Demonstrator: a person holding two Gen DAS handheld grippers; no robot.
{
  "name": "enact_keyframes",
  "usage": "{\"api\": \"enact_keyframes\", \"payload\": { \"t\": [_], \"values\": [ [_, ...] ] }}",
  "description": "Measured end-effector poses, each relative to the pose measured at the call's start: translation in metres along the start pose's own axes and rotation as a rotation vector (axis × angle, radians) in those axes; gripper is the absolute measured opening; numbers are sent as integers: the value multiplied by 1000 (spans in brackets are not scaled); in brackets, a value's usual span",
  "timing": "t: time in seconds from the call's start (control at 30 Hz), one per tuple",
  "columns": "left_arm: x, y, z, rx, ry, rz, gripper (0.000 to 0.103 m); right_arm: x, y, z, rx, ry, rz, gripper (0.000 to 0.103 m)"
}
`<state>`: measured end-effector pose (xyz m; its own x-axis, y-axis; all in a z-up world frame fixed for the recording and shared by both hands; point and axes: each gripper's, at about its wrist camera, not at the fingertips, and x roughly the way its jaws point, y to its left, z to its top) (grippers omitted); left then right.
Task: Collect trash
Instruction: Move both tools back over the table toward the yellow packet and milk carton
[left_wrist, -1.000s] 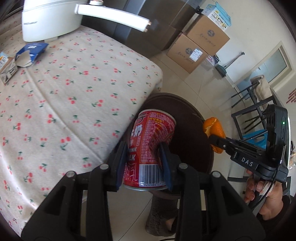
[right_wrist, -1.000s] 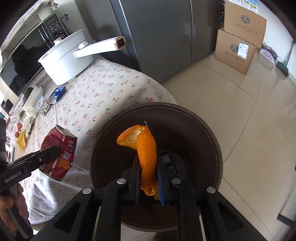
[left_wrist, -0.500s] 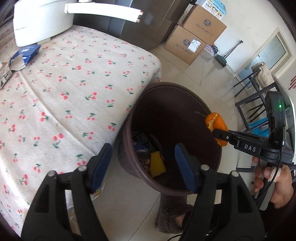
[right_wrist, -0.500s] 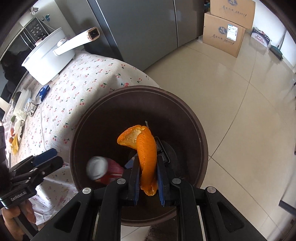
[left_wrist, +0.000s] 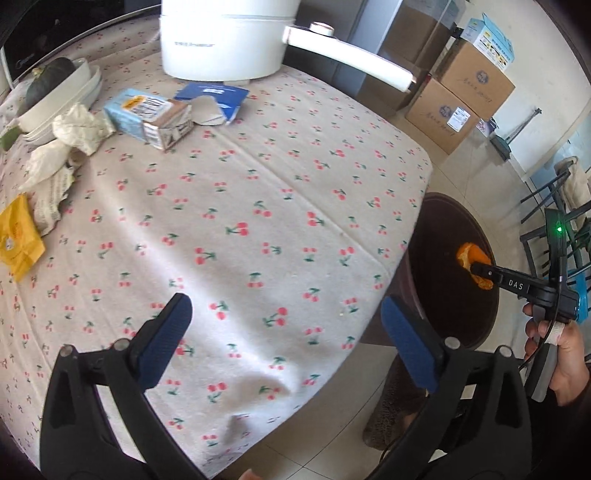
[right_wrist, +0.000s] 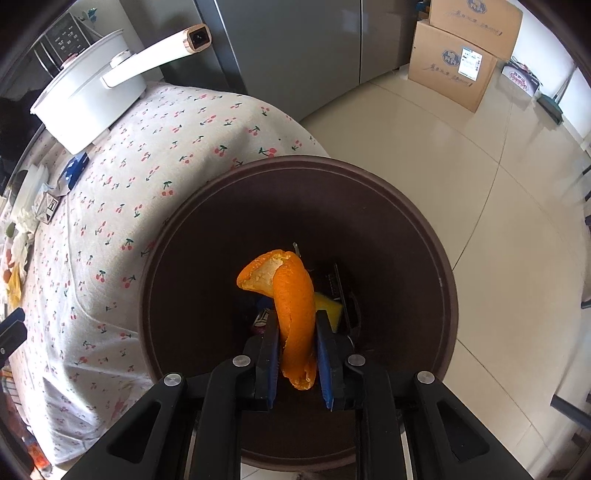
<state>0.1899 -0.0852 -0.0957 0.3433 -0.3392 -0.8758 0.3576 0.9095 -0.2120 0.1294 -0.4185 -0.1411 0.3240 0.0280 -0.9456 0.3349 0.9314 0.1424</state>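
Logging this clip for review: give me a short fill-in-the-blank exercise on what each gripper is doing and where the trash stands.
1. The right gripper is shut on an orange ____.
2. The peel hangs over the open brown ____.
3. The left gripper, over the cherry-print tablecloth, has its jaws ____.
4. The milk carton lies on the ____.

Missing words: peel; bin; open; table

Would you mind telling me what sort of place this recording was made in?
Most likely a home kitchen or dining area: a table under a cherry-print cloth, a white electric pot, a grey fridge behind, and a brown bin on the tiled floor.
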Motion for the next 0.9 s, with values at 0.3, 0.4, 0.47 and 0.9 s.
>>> {"api": "enact_keyframes", "payload": {
  "t": [0.3, 0.4, 0.47, 0.9],
  "values": [
    [-31, 64, -10, -116, -45, 63, 102, -7, 60, 10, 6, -61, 36, 73],
    [-40, 85, -14, -159, -60, 80, 102, -11, 86, 11, -42, -83, 44, 74],
    [-47, 100, -15, -191, -73, 90, 102, -13, 106, 12, -83, -96, 51, 74],
    [-74, 196, -29, -431, -130, 167, 102, -8, 219, 14, -300, -125, 108, 78]
  ]
}}
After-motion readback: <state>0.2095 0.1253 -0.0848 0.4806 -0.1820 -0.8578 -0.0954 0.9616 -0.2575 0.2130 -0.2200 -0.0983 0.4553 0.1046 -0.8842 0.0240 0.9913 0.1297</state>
